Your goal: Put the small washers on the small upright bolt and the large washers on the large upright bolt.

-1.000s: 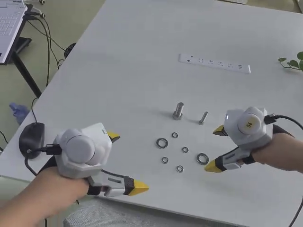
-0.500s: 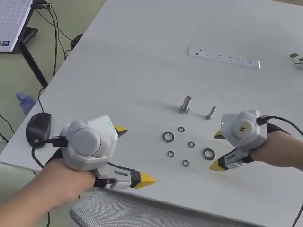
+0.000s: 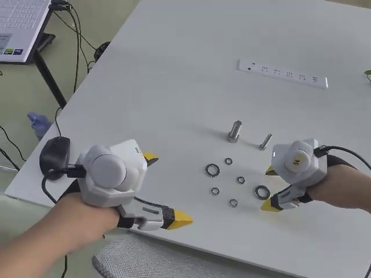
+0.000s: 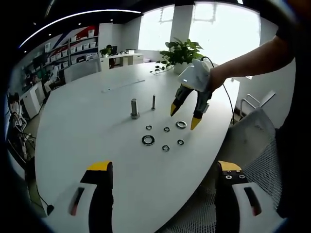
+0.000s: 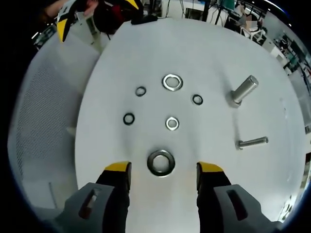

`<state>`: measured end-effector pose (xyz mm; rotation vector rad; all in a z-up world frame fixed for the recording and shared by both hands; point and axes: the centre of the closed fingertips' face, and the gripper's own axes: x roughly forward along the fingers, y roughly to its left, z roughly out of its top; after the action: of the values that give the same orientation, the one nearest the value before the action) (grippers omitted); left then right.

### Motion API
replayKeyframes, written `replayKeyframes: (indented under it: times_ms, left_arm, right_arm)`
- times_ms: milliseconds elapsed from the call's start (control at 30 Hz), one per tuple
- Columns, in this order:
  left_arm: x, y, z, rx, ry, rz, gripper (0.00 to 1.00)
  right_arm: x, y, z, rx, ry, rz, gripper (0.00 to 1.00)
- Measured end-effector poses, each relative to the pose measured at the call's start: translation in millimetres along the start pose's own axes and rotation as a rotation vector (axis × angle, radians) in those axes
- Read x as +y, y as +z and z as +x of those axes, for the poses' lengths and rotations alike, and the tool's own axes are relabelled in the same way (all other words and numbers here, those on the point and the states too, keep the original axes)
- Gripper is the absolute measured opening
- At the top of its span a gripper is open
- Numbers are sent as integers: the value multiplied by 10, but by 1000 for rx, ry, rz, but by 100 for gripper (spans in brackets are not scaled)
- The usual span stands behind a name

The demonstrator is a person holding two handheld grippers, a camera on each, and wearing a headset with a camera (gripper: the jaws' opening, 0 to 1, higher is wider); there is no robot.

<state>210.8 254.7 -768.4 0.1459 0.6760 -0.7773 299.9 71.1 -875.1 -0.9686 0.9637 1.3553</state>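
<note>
The large bolt and the small bolt stand upright on the white table. In front of them lie two large washers and several small washers. My right gripper is open, low over the table, its jaws either side of the nearer large washer, apart from it. My left gripper is open and holds nothing, near the table's front edge, left of the washers. The left gripper view shows both bolts and the right gripper.
A white power strip lies beyond the bolts. A black mouse sits at the table's left corner, with a laptop on a stand further left. A grey mesh chair is under the front edge.
The head camera has shifted, so everything sits further right and lower. My right gripper has edged slightly closer to the nearer large washer. Both grippers stay open.
</note>
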Motion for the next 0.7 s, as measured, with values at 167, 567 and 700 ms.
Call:
replayKeyframes:
  times_ms: [167,567,700]
  left_arm:
    - [8,0,-19,-5,-2,-3,86]
    - [-16,-74,-44,18,-12,4,83]
    - [-2,-87,-51,20,-11,6,82]
  right_arm:
    - [23,-31,36,16,6,-8,54]
    - [31,-14,21,5,2,-12,47]
    - [38,-6,20,8,-2,-4,44]
